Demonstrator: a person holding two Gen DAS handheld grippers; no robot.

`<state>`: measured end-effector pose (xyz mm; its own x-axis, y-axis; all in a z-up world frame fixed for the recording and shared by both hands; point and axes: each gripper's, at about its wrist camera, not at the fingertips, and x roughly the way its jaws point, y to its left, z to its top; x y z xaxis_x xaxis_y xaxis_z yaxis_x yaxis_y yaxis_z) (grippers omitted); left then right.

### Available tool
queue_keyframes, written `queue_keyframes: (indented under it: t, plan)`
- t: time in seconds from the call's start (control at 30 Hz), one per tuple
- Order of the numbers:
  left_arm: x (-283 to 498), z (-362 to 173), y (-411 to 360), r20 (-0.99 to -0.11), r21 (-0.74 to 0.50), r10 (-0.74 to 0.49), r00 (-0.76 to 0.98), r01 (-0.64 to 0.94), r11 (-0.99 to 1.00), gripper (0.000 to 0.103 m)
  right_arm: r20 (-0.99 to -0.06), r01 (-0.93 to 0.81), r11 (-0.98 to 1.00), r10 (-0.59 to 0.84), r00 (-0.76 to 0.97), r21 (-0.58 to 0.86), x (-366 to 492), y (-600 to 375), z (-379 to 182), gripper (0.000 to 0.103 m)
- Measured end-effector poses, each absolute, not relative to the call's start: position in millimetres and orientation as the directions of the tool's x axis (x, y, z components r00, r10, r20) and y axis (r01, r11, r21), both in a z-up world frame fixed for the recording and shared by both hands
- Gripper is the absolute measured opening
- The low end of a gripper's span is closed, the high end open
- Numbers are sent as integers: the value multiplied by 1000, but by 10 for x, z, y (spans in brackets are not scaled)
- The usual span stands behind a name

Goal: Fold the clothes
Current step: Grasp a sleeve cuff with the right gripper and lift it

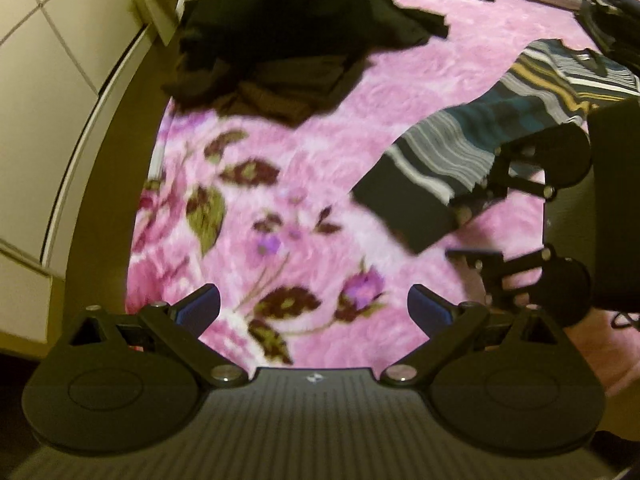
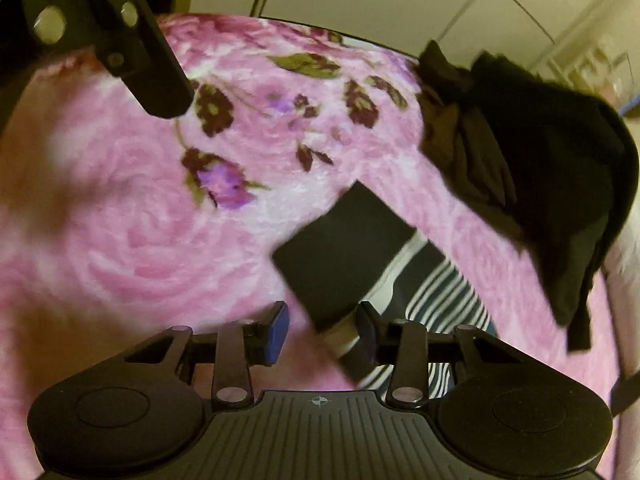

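On pink blanket (image 1: 320, 168), striped top (image 1: 460, 160) lying by dark pile (image 1: 288, 40). Right gripper (image 2: 324, 330) tilting down, jaws half shut around black cuff (image 2: 340, 248); pads not clearly pinching yet. Cuff maybe slipping out, bite being shallow. Left gripper (image 1: 314, 308) pointing down, jaws wide, holding nothing.

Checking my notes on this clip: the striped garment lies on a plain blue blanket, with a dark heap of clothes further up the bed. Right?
Not quite: the blanket is pink with a flower print, not plain blue, as both wrist views show. The striped garment does lie on it, with the dark heap of clothes further up the bed.
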<state>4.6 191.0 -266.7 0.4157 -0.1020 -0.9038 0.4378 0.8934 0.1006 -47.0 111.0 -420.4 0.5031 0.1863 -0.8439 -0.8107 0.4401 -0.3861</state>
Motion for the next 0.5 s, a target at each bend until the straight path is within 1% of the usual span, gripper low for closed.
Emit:
queue_keyframes:
  t: [0.1, 0.13, 0.2, 0.23, 0.37, 0.43, 0.5]
  plan:
    - [69, -2739, 2017, -912, 82, -98, 399, 410, 908, 98, -839, -816, 420, 195, 508, -397, -426, 1111, -4233, 41]
    - [84, -2754, 2040, -914, 78, -96, 393, 404, 911, 98, -842, -814, 438, 199, 501, -381, -391, 1102, -4225, 23]
    - [118, -2758, 2054, -915, 78, -94, 392, 400, 913, 98, -848, -807, 480, 210, 486, -344, -323, 1094, -4185, 9]
    - [132, -2751, 2052, -914, 78, -95, 395, 401, 913, 98, -848, -799, 504, 216, 485, -329, -283, 1088, -4145, 5]
    - [191, -2673, 1988, -897, 80, -113, 426, 409, 909, 98, -818, -732, 640, 277, 504, -234, -169, 945, -3789, 2]
    - [223, -2604, 1921, -880, 75, -134, 456, 412, 908, 98, -784, -637, 758, 308, 539, -140, -23, 681, -3510, 2]
    - [267, -2547, 1805, -872, 73, -150, 465, 428, 901, 98, -730, -530, 846, 323, 603, -64, 89, 297, -3188, 2]
